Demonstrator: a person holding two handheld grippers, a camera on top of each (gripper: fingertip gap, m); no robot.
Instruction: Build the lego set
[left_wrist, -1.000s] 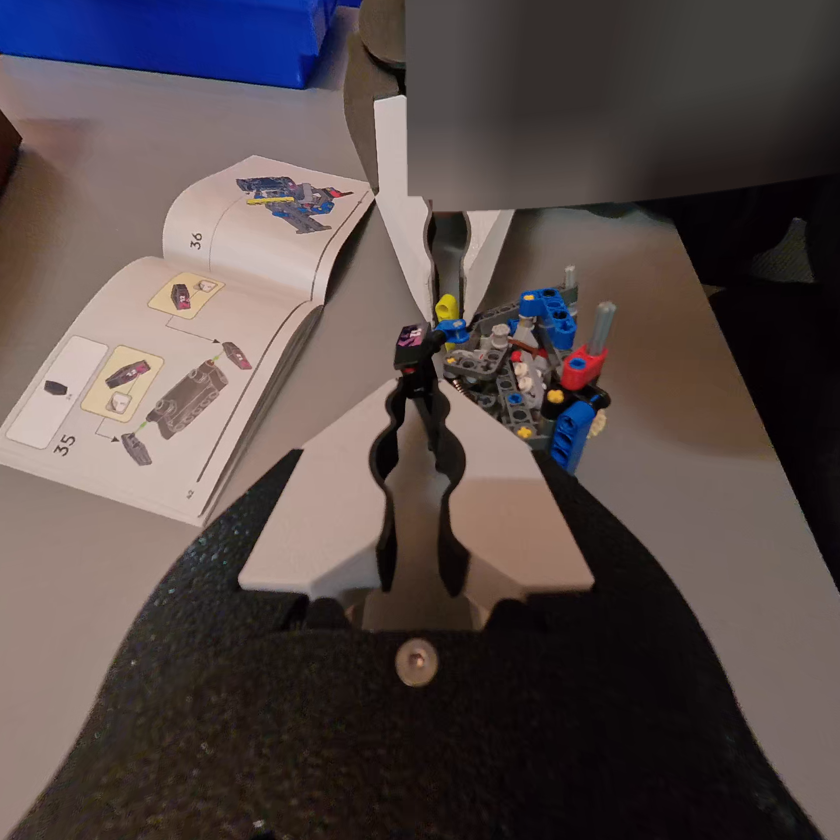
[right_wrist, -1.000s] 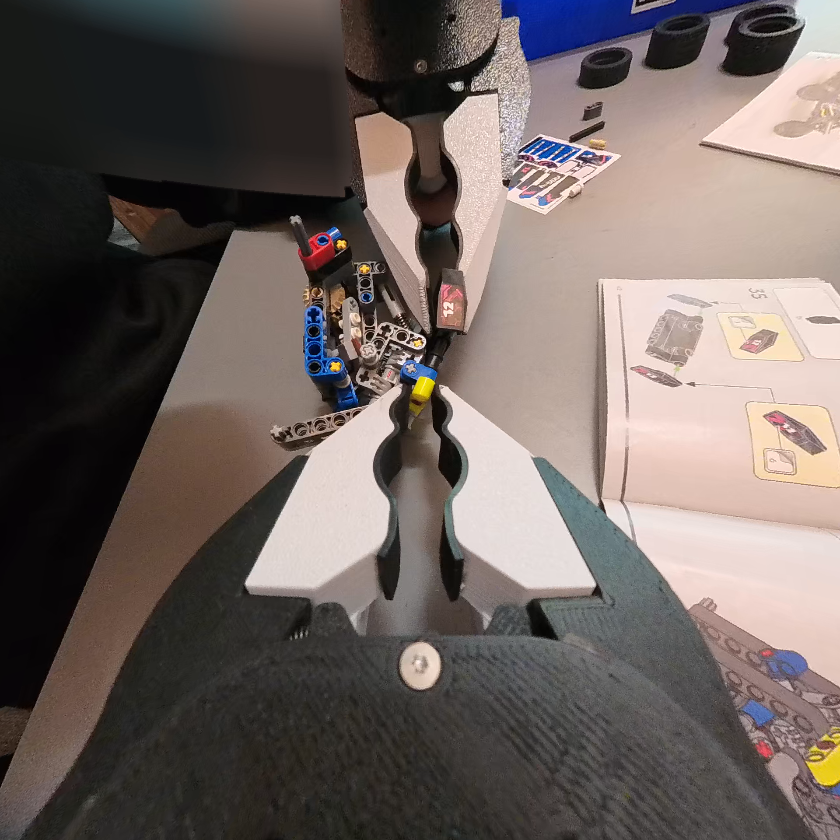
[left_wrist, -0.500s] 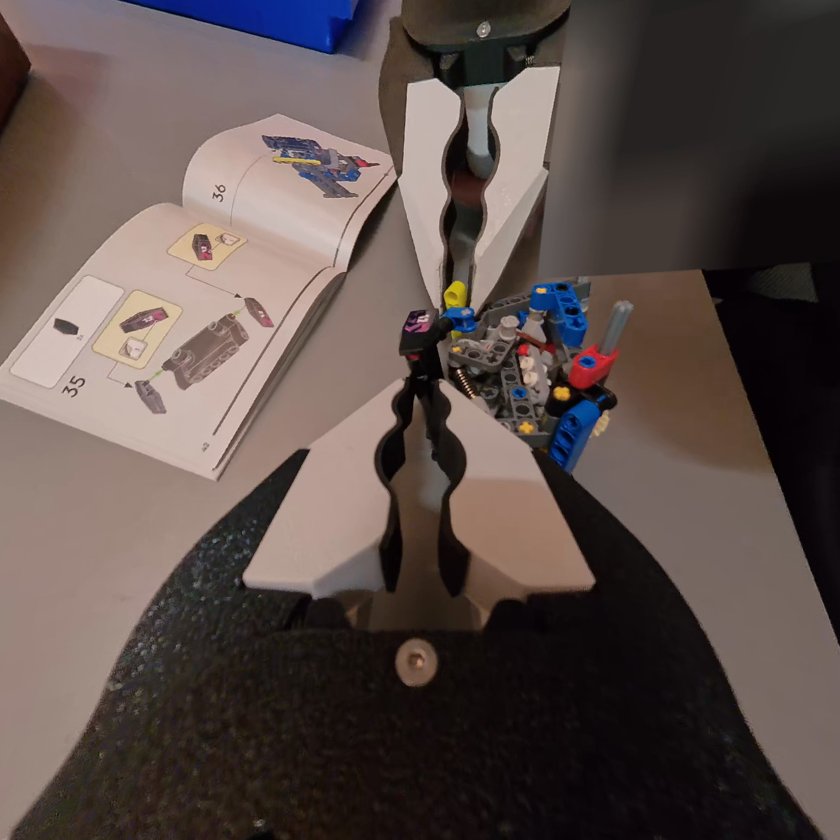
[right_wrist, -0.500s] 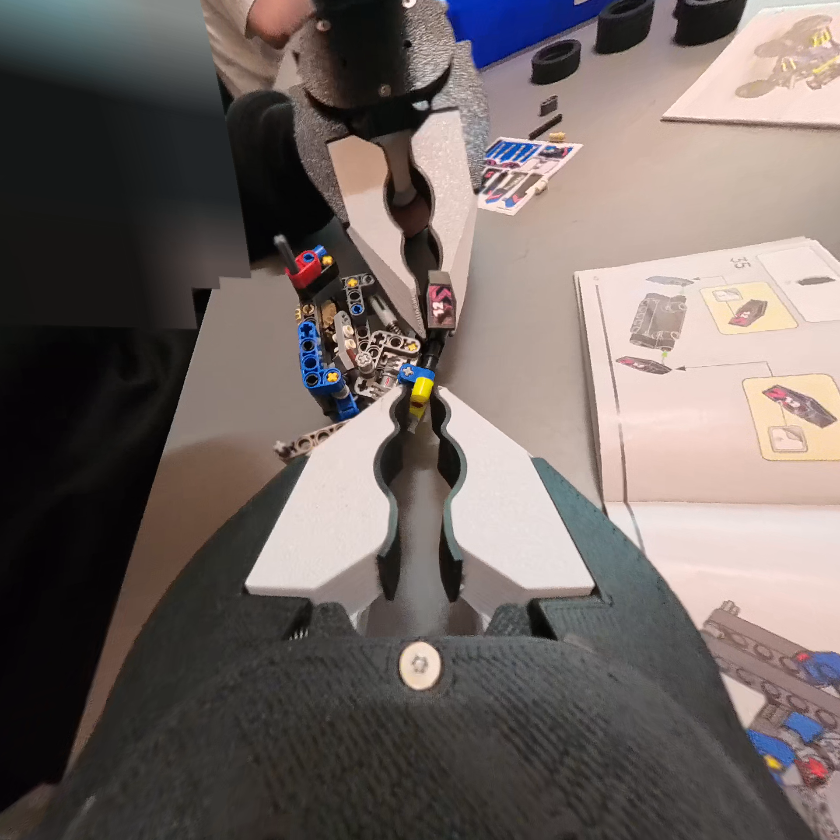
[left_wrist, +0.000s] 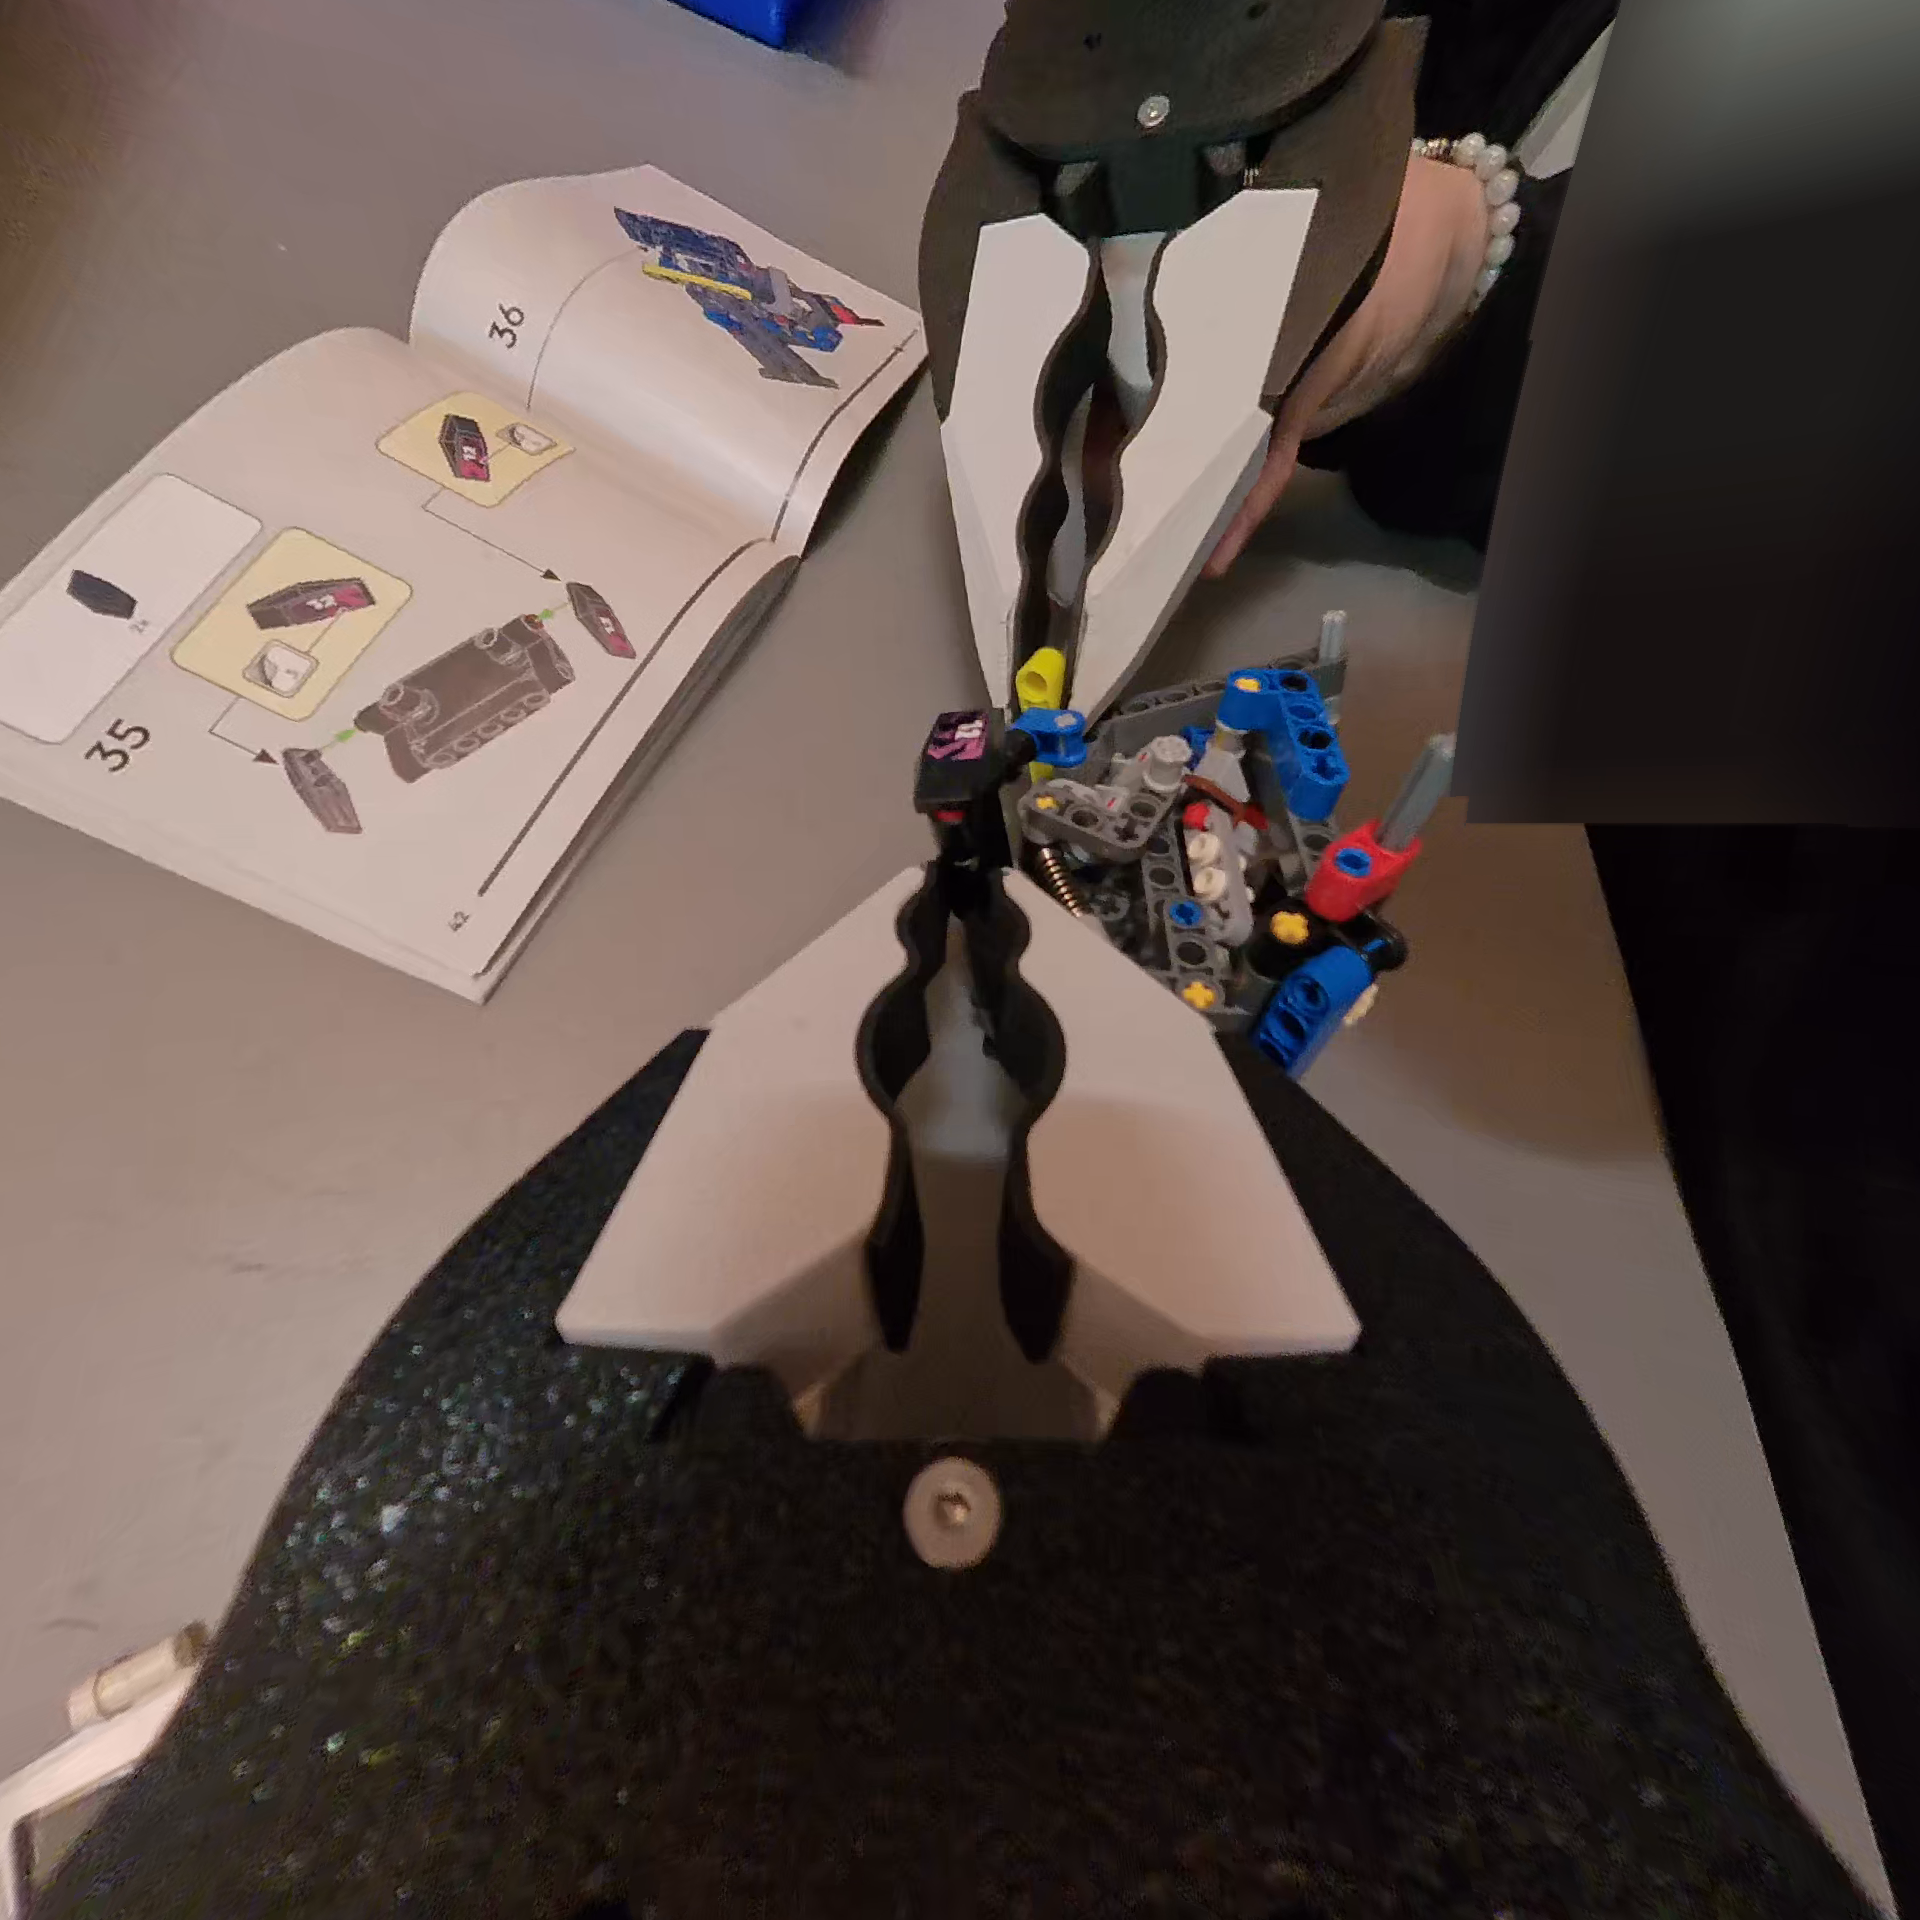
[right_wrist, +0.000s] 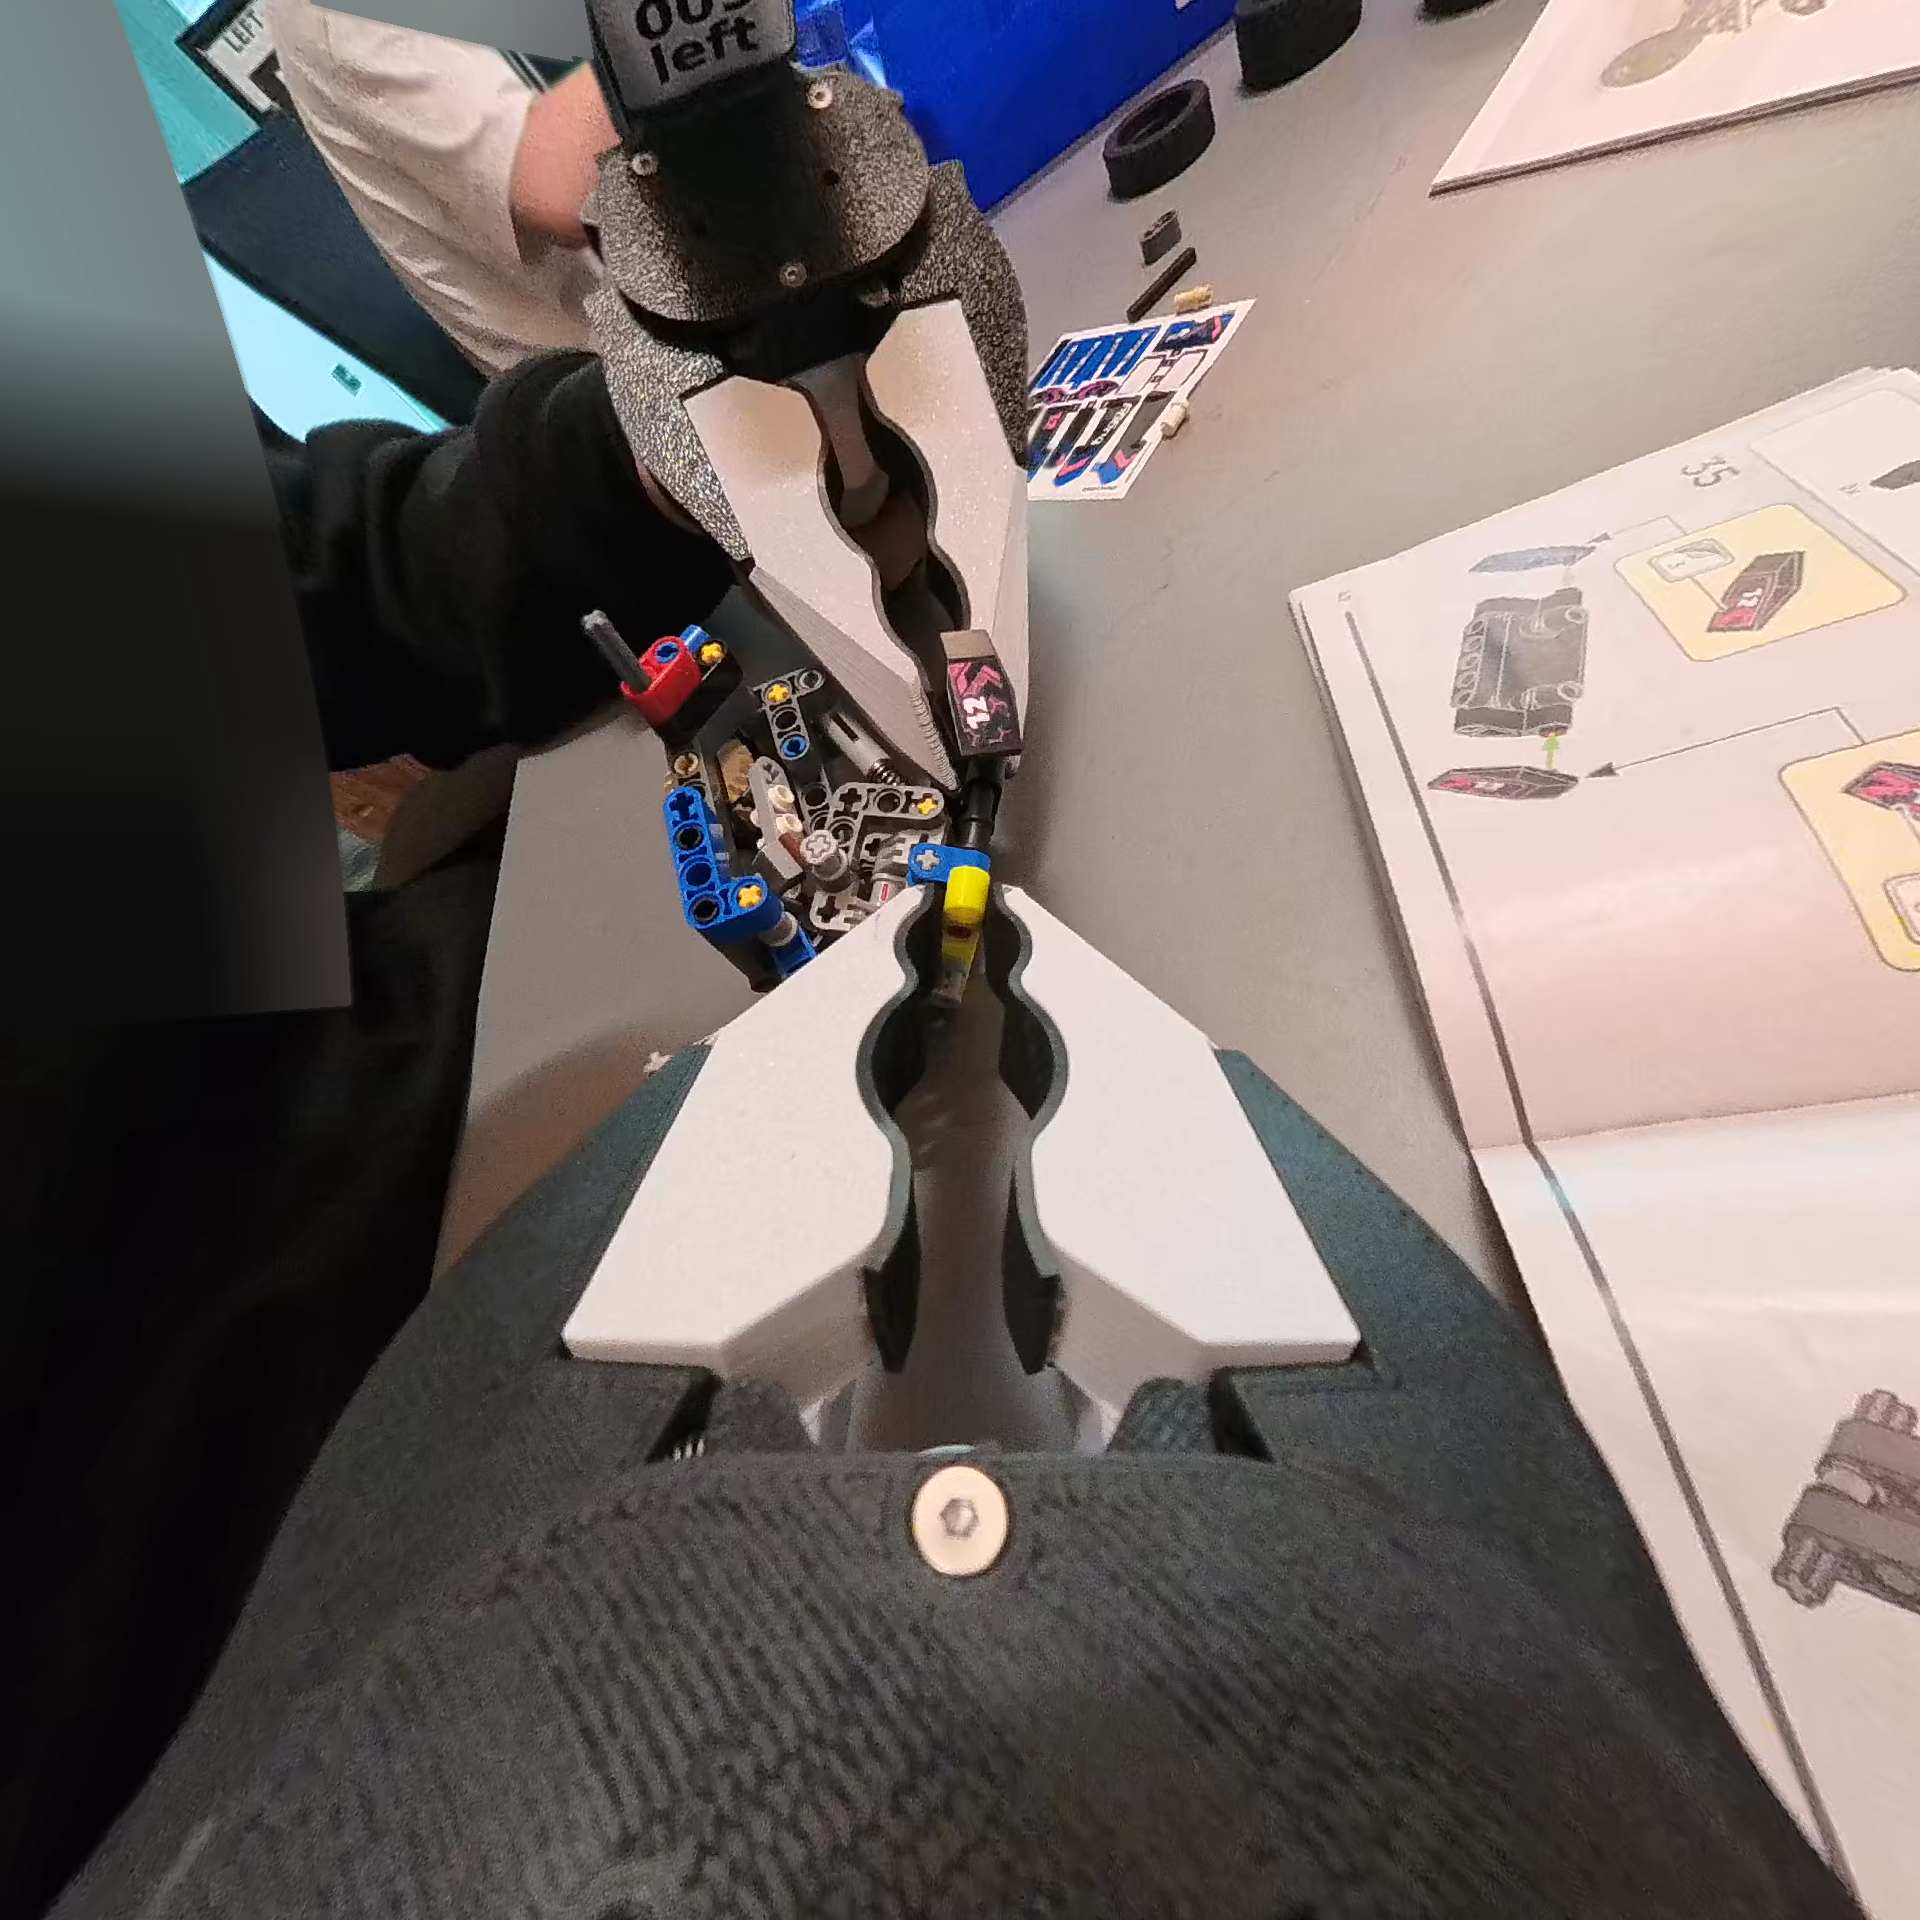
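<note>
- The left tongs (left_wrist: 961, 883) are pressed together on a thin black piece (left_wrist: 971, 831) that rises from their tips and carries a black sloped tile with a pink sticker (left_wrist: 958, 740) on top.
- The right tongs (right_wrist: 961, 920) pinch a yellow pin (right_wrist: 964, 896) at their tips. A small blue connector (right_wrist: 935, 860) sits against the pin, on the side toward the black piece.
- The two pairs of tongs face each other tip to tip, near together.
- A cluster of grey, blue and red building parts (left_wrist: 1195, 862) stands on the worktop (left_wrist: 208, 1143), just right of the left tongs and just left of the right ones.
- An open instruction booklet (left_wrist: 416, 582) lies well apart, left of the left tongs.
- A sticker sheet (right_wrist: 1132, 405) and black tyres (right_wrist: 1158, 140) lie beyond the right tongs.
</note>
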